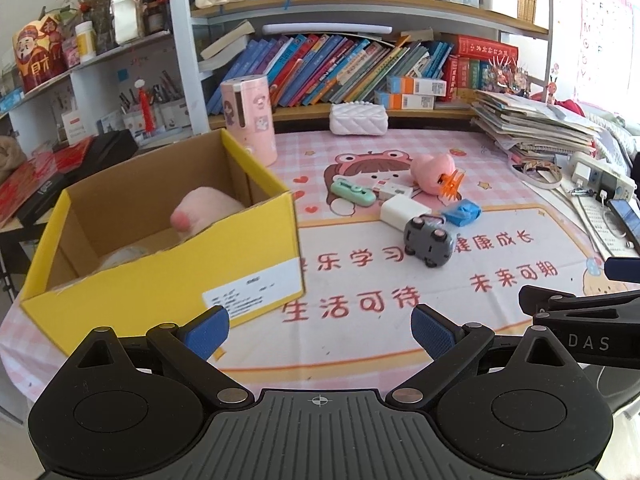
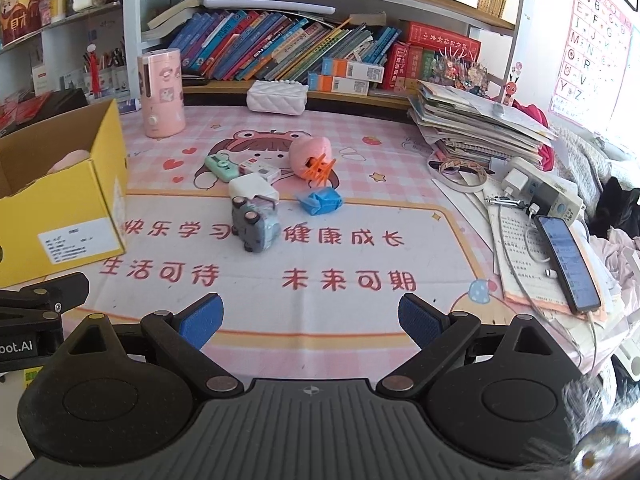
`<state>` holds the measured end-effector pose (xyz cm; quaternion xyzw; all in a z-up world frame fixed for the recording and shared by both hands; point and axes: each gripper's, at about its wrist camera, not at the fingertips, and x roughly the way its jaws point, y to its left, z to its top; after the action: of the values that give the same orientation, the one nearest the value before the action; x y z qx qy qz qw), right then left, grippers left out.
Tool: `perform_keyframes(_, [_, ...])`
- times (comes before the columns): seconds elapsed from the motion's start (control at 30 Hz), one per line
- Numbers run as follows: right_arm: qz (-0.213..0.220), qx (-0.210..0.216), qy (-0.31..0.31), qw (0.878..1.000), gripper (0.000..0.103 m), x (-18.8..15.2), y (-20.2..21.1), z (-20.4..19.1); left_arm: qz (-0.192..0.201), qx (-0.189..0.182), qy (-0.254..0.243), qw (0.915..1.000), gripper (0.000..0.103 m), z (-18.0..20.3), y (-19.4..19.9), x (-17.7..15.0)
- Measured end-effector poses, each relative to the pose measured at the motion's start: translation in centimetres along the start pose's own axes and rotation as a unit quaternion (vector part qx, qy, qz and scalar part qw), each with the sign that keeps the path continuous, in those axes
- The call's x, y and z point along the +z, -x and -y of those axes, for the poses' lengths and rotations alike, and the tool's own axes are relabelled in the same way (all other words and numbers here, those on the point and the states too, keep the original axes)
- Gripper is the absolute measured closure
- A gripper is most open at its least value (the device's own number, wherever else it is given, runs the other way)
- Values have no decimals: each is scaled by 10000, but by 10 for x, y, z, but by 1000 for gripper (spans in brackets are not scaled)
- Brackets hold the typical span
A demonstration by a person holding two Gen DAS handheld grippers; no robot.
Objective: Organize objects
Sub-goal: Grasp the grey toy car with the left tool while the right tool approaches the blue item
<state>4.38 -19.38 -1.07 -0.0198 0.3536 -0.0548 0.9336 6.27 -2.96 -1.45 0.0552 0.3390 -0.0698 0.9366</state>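
Note:
A yellow cardboard box (image 1: 168, 280) (image 2: 60, 208) stands open on the pink mat's left side, with a pink plush (image 1: 204, 208) inside. In the middle of the mat lie a grey toy car (image 1: 428, 240) (image 2: 254, 226), a white charger block (image 1: 402, 210) (image 2: 250, 186), a crumpled blue piece (image 1: 460, 212) (image 2: 320, 200), a mint green gadget (image 1: 352, 192) (image 2: 220, 166), a small white box (image 2: 260, 170) and a pink toy with an orange clip (image 1: 436, 174) (image 2: 312, 158). My left gripper (image 1: 320, 332) is open and empty, near the box's front corner. My right gripper (image 2: 310, 320) is open and empty, well short of the toys.
A pink cylinder (image 1: 250, 116) (image 2: 160, 92) and a white quilted pouch (image 1: 358, 118) (image 2: 276, 96) stand at the back by the bookshelf (image 2: 320, 52). A paper stack (image 2: 480, 120), power strip (image 2: 540, 188) and phone (image 2: 568, 260) crowd the right side.

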Motion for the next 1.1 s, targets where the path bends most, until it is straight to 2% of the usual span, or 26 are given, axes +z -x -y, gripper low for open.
perform_keyframes(0.3, [1,157,117,9998,9,20,-25,20,1,87,164,9998,4,18,-21,16])
perform_keyframes(0.5, [62,331,234,9992,11,35,-40,34,156,167,304,9993,4,30,-31,25])
perform_keyframes(0.6, [72,411,261,9988,12,42,-48,41,18,151,303,9994,4,37,-40,30])
perform_keyframes(0.77, [3,618,290,9977,23,50,-65,51,-197,188,394,9989,4,47,-52,36])
perform_keyframes(0.9, [-112,833,297,9960,36,56,-80,58,-255,255,374,9986,4,54,-58,39])
perform_keyframes(1.1, [-189,1004,362,9941,40,66,-101,65,-353,267,318,9985,6,70,-74,46])
